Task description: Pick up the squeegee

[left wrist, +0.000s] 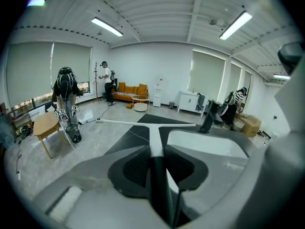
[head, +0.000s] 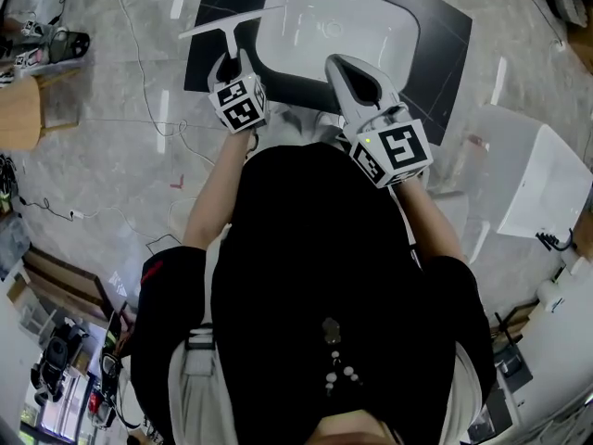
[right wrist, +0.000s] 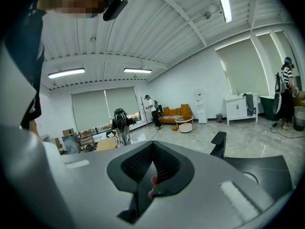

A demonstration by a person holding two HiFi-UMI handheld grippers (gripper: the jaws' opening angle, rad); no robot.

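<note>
Squeegee [head: 230, 28] is clamped by its handle in the left tool [head: 229, 63]; the right tool [head: 345, 63] is closed, empty.

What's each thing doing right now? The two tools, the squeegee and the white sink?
Left tool: shut on the squeegee's handle.
Right tool: shut, nothing in it.
Squeegee: held by its handle, blade out front and crosswise.
Sink: looks empty.
</note>
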